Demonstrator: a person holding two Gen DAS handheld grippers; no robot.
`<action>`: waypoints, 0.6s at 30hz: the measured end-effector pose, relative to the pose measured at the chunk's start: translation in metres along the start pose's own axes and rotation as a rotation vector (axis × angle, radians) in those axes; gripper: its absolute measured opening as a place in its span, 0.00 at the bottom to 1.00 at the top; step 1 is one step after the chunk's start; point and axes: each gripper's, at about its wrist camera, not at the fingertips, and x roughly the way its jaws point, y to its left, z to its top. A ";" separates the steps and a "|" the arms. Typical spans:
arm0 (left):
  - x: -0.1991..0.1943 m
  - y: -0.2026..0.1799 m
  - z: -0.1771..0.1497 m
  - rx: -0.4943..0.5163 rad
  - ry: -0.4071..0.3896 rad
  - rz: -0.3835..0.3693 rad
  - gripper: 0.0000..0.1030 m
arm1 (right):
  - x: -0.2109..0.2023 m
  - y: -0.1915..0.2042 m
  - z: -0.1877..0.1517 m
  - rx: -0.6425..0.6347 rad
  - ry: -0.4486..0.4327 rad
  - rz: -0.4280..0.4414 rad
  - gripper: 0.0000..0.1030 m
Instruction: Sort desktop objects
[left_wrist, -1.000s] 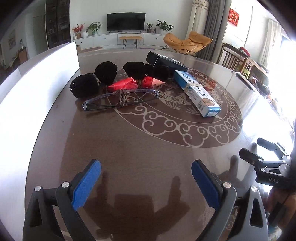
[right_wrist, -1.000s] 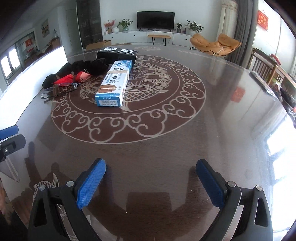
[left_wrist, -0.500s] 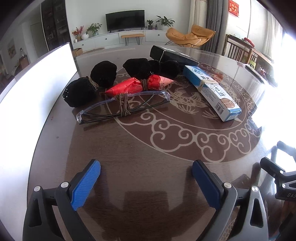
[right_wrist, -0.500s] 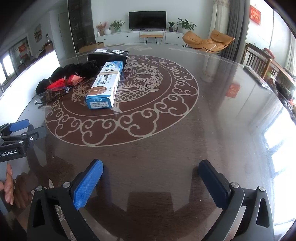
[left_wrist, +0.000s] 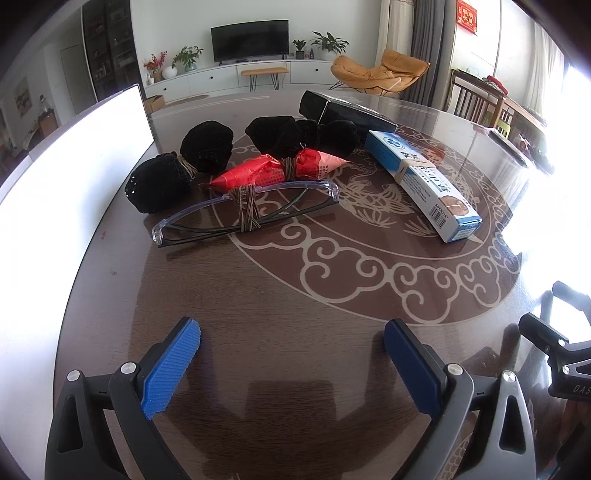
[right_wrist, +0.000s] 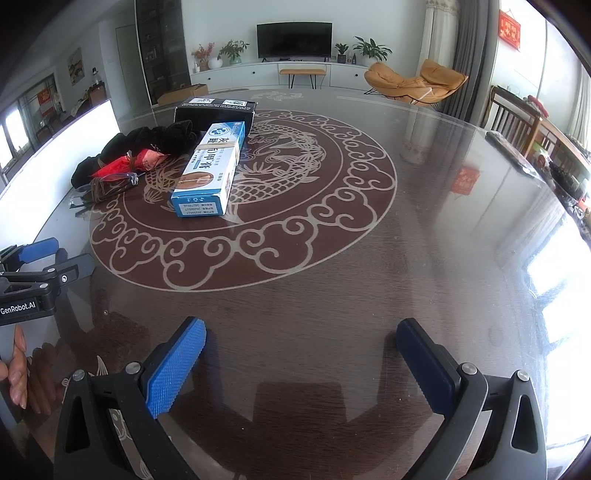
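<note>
Both grippers' fingers spread, empty: left gripper (left_wrist: 291, 363), right gripper (right_wrist: 301, 369). Risk: clear glasses (left_wrist: 245, 208) skid on glossy surface (left_wrist: 295, 295) under shallow pinch.

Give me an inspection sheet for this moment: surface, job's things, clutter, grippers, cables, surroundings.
Surface: dark glossy table with a pale scroll and dragon pattern; strong window glare on its right.
Job's things: clear glasses bound with cord; red packet tied at the middle; two tied black cloth bundles; blue-and-white box with a band around it; black box behind. All lie close together at the far left.
Clutter: nothing seen.
Grippers: left gripper open, empty, above bare table; right gripper open, empty.
Cables: nothing seen.
Surroundings: white board along the table's left edge; television, orange chair, plants behind.
</note>
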 end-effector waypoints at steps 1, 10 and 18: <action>0.000 0.000 0.000 0.000 0.000 0.000 0.99 | 0.000 0.000 0.000 0.000 0.000 0.000 1.00; 0.000 0.001 0.001 -0.002 0.000 0.002 0.99 | 0.000 0.000 0.000 0.000 0.000 0.000 1.00; 0.000 0.001 0.001 -0.001 0.000 0.001 0.99 | 0.000 0.000 0.000 0.000 0.000 0.000 1.00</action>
